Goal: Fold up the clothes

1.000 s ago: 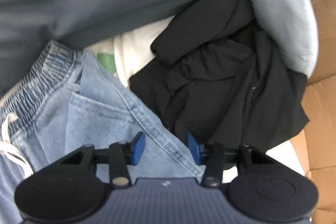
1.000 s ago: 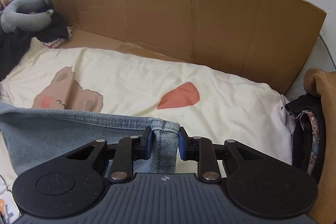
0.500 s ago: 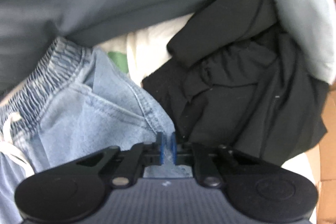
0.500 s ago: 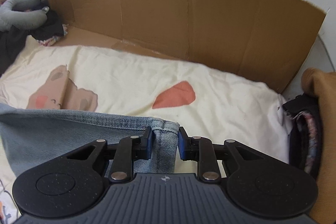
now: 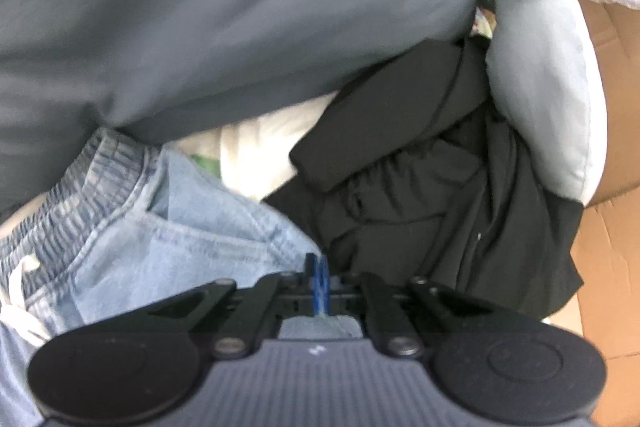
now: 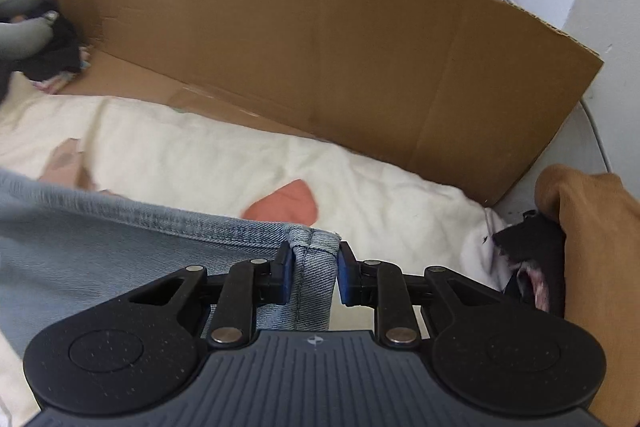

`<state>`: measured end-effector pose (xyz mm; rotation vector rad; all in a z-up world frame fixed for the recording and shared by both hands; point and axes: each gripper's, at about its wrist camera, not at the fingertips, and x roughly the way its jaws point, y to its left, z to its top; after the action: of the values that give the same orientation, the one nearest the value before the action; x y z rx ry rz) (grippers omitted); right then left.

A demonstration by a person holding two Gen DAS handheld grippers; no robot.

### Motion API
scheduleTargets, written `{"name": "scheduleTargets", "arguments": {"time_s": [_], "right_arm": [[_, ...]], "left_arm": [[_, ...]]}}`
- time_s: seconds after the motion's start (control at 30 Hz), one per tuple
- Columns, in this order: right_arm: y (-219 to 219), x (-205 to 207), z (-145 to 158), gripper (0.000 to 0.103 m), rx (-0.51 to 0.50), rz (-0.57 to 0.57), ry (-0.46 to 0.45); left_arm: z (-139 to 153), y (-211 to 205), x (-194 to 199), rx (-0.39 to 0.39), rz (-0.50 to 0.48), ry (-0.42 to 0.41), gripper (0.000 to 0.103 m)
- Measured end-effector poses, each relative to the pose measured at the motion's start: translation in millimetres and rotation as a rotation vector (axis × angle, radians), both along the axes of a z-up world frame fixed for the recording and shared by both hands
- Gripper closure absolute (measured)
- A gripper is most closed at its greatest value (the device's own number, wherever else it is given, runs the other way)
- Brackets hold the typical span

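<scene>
Light blue denim shorts [image 5: 168, 247] with an elastic waistband and a white drawstring lie at the lower left of the left wrist view. My left gripper [image 5: 319, 275] is shut on their side edge. In the right wrist view my right gripper [image 6: 313, 269] is shut on the bunched hem of the same denim shorts [image 6: 120, 239], which stretch away to the left over a cream sheet [image 6: 240, 163].
A black garment [image 5: 440, 195] lies heaped right of the left gripper, under a grey pillow [image 5: 540, 79]. A dark grey cloth [image 5: 200, 7] fills the top. A cardboard wall [image 6: 320, 59] stands behind the sheet. A mustard garment [image 6: 592, 247] and dark clothes sit at the right.
My left gripper closed from open onto the denim edge and has shifted right. My right gripper keeps its hold and has lifted the hem a little, nearer the cardboard.
</scene>
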<state>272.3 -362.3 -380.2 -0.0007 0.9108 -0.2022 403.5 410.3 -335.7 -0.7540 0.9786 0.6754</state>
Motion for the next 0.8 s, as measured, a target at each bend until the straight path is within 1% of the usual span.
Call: {"name": "scheduleTargets", "arguments": {"time_s": [0.1,0.2,0.3,0.4,0.47,0.5,0.53,0.57,0.63,0.73,0.8], "right_arm": [[-7.7,19.0,-11.0,0.082,-0.015,-0.021,0.033],[-14.9,37.9,-22.0,0.082,-0.032,-0.038,0.064],[-12.3,51.7,-28.6,0.082,-0.069,-0.014,0.073],[-12.1,62.0,-32.7,0.082,-0.090,0.000,0.081],[-12.7,63.7,-34.3,0.082,-0.090,0.005,0.086],[-12.5,63.9,-34.9,0.082,-0.092,0.007,0.088],[-12.3,64.1,-35.6,0.082,-0.094,0.010,0.089],[-12.1,64.2,-36.2,0.082,-0.095,0.013,0.091],[-11.6,63.4,-35.7,0.082,-0.098,0.015,0.090],[-11.3,63.3,-35.4,0.082,-0.105,0.025,0.091],[-11.0,63.9,-35.5,0.082,-0.112,0.035,0.093]], "left_arm": [[1.2,4.9,4.7,0.049,0.012,-0.003,0.103],[-0.2,14.2,2.5,0.034,0.047,-0.002,0.103],[2.2,19.4,-3.5,0.017,0.041,-0.010,0.103],[2.8,27.3,2.7,-0.004,0.037,0.012,0.102],[2.8,31.5,3.4,-0.019,0.037,0.024,0.091],[0.8,33.5,4.0,-0.039,0.036,0.023,0.088],[-1.0,35.3,2.6,-0.061,0.035,0.019,0.080],[-2.9,35.8,0.8,-0.077,0.037,0.022,0.076],[-6.3,34.0,1.2,-0.093,0.051,0.029,0.076],[-15.3,29.4,7.4,-0.163,0.052,0.027,0.076],[-19.0,22.1,13.5,-0.178,0.037,0.049,0.075]]}}
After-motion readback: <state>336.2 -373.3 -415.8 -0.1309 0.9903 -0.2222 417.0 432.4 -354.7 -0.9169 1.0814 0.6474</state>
